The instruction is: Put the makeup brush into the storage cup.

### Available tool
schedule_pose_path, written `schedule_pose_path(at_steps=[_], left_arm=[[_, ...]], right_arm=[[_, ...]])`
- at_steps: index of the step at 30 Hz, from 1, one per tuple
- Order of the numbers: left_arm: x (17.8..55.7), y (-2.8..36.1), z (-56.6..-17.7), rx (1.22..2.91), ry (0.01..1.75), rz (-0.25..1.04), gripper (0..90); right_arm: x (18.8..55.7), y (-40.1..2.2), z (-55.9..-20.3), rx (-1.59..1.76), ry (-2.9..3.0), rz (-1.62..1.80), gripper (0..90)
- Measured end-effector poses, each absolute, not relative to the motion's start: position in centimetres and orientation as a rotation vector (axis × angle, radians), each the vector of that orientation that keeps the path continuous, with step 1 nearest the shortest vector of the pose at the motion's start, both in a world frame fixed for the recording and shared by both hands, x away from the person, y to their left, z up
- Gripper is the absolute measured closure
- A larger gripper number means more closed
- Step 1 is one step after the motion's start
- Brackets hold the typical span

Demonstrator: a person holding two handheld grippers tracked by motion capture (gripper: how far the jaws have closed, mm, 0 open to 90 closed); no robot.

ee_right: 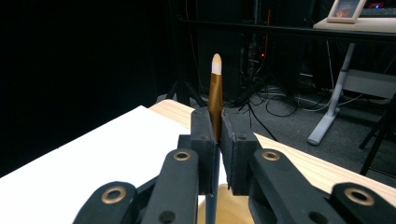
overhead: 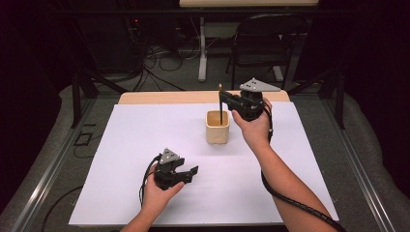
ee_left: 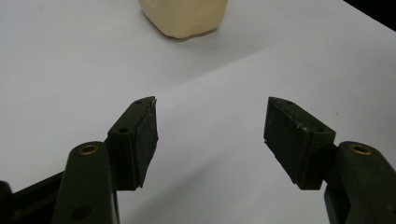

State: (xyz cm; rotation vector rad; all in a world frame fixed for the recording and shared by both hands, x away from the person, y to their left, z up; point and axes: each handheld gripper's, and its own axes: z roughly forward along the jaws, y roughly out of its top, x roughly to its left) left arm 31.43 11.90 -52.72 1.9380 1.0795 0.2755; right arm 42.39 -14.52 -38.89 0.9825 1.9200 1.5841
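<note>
Over cup (overhead: 217, 127): right gripper (overhead: 227, 101) jaws clamped on brush (overhead: 221, 104) | left gripper (overhead: 189, 174) jaws apart, nothing between

Matt wooden cup (overhead: 217, 127) — glossy brush (ee_right: 215, 95)

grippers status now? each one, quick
Left gripper: open, fingers apart over the white sheet, holding nothing.
Right gripper: closed on the brush, held upright over the cup.

Cup (ee_left: 183, 17) top cut off; pen (ee_right: 215, 95) lower shaft hidden behind jaws.
</note>
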Motion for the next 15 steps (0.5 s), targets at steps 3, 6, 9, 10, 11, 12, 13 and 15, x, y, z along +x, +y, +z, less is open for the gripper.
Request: schedule_pose_path(at_steps=[3,6,9,10,11,12,13,15], left_arm=[[31.5,11.9,-52.7,1.937,1.081,0.275,35.1],[31.4,12.0,-52.7,1.937,1.08,0.275,35.1],[31.4,12.0,-52.7,1.935,1.084,0.273,35.1],[31.4,12.0,-52.7,1.933,1.084,0.274,35.1],[31.4,12.0,-52.7,1.931,1.084,0.275,35.1],[31.4,12.0,-52.7,1.932,1.083,0.276,35.1],[31.4,12.0,-52.7,1.932,1.083,0.276,35.1],[31.4,12.0,-52.7,1.932,1.084,0.275,35.1]], right_arm=[[42.8,-13.9,-39.1,0.981,1.921,1.576,83.8],[43.2,-13.4,-39.4,0.993,1.922,1.567,83.8],[43.5,-13.3,-39.6,1.005,1.927,1.556,83.8],[43.6,-13.2,-39.8,1.001,1.924,1.55,83.8],[43.6,-13.2,-39.8,1.001,1.924,1.55,83.8],[43.6,-13.2,-39.9,0.998,1.923,1.546,83.8],[43.7,-13.2,-40.0,0.999,1.924,1.54,83.8],[43.7,-13.3,-40.1,1.003,1.923,1.533,83.8]])
